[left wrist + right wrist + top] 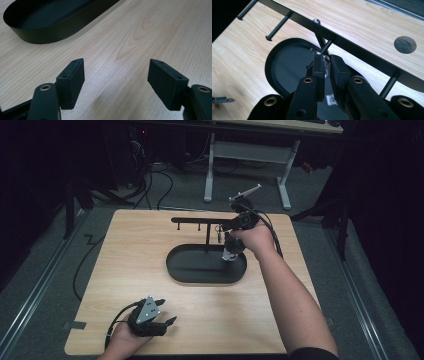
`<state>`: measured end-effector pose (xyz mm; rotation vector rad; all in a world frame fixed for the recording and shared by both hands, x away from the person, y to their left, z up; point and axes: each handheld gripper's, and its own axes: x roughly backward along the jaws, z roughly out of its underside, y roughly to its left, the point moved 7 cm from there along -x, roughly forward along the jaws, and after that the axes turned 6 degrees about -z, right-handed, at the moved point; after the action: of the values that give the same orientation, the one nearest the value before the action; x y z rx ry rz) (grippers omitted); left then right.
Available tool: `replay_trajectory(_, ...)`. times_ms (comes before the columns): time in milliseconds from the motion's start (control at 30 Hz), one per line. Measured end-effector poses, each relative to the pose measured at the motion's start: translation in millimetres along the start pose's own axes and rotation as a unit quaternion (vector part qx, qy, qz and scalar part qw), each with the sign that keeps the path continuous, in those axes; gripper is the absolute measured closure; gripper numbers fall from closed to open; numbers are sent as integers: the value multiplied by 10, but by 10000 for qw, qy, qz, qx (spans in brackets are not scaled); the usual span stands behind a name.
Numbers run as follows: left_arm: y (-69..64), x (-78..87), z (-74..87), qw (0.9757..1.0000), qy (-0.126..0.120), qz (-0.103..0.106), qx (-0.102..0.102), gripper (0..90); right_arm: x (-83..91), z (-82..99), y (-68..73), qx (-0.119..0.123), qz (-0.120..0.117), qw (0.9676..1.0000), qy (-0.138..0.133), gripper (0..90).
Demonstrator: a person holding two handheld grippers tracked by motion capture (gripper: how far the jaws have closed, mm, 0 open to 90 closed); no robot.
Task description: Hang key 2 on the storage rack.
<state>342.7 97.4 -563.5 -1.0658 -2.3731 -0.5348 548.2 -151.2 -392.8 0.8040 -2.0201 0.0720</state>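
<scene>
A black rack (197, 220) with short pegs stands on a post in a black oval tray (195, 272) at the middle of the wooden table. My right gripper (222, 236) is at the rack's right part. In the right gripper view its jaws (328, 60) are nearly together at a peg (325, 46), with a small clear packet (322, 59) pinched between the pads. My left gripper (167, 311) rests near the table's front left, open, with bare wood between its pads (72, 77).
The tray's rim (50, 35) lies ahead of the left gripper. Two bare pegs (277, 27) stick out on the rack's left part. A round grey plug (405, 44) sits in the tabletop behind the rack. A desk frame (245, 165) and cables stand beyond the table.
</scene>
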Motion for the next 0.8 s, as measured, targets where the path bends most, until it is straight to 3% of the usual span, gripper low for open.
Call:
replay_trajectory(333, 20, 10, -2, 10000, 2, -16, 19, 304, 44, 82, 79, 49, -69, 10000, -53, 823)
replay_trajectory(800, 27, -8, 1, 10000, 23, -22, 12, 304, 31, 351, 194, 184, -135, 9997, -107, 672)
